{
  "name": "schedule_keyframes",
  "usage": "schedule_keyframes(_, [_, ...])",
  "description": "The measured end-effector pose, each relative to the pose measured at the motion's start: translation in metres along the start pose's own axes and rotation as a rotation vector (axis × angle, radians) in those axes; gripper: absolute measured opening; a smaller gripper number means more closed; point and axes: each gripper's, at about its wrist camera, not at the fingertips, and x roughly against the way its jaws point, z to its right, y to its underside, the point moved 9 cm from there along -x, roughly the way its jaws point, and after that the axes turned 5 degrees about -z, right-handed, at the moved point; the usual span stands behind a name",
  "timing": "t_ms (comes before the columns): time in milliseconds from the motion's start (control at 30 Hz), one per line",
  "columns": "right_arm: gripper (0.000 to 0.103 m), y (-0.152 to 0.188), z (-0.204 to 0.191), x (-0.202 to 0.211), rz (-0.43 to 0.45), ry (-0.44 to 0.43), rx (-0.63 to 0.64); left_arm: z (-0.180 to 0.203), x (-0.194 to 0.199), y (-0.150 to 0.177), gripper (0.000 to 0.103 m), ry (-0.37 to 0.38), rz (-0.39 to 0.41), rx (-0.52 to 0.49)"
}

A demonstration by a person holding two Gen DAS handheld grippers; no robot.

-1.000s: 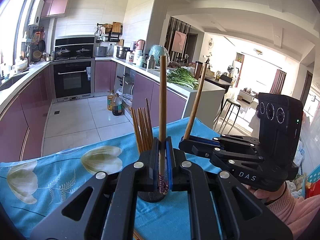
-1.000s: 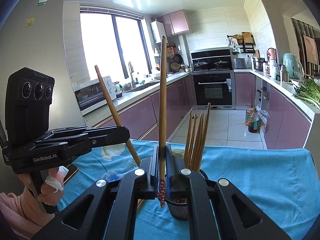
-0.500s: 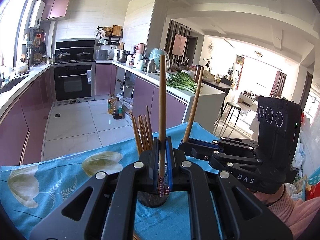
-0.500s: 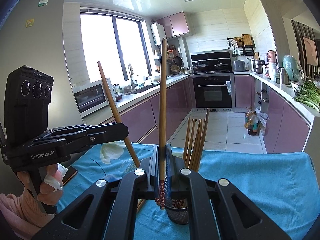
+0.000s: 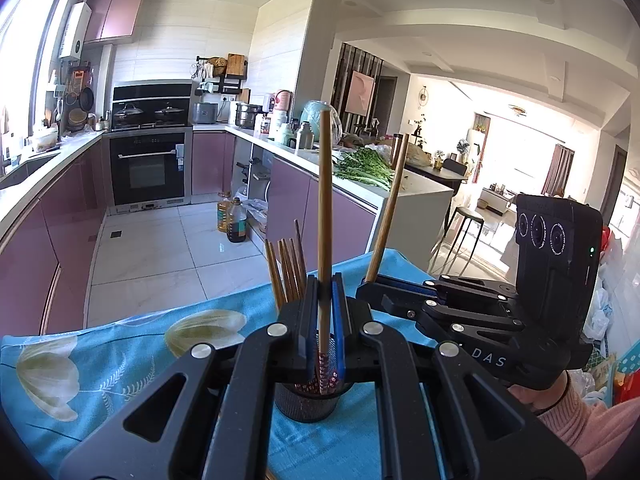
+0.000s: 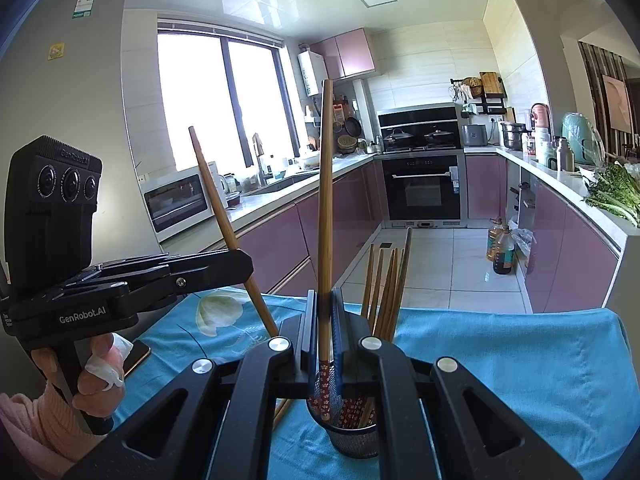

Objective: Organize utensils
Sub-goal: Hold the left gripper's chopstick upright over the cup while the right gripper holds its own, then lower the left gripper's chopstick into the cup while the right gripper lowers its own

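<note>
Chopstick [image 5: 325, 216] standing upright, left gripper [image 5: 325, 332] clamping it near patterned end, tip hanging over mesh holder [image 5: 308, 402] on blue cloth [image 5: 100, 364]. Right gripper [image 5: 374, 286] at 3 o'clock, pinching second chopstick [image 5: 387, 212].

Right wrist view: right gripper [image 6: 325, 334] clamping its chopstick [image 6: 325, 220] above holder [image 6: 354, 440]; left gripper [image 6: 240, 266] at 9 o'clock. Step looking like insertion; next: lowering, releasing beside bundle [image 6: 386, 288].
</note>
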Motion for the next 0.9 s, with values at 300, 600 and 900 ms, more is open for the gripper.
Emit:
schedule_keyframes(300, [0.006,0.002,0.008,-0.015,-0.017,0.026,-0.029,0.001,-0.011,0.004,0.008,-0.030,-0.026,-0.002])
schedule_keyframes(600, [0.005,0.018,0.019,-0.038,-0.077,0.041,-0.057,0.000,-0.027,0.022,0.008,-0.050,-0.106,-0.015])
schedule_keyframes(900, [0.005,0.033,0.022,-0.054,-0.147,0.038,-0.072,-0.003,-0.042,0.038,0.008,-0.035,-0.202,-0.025])
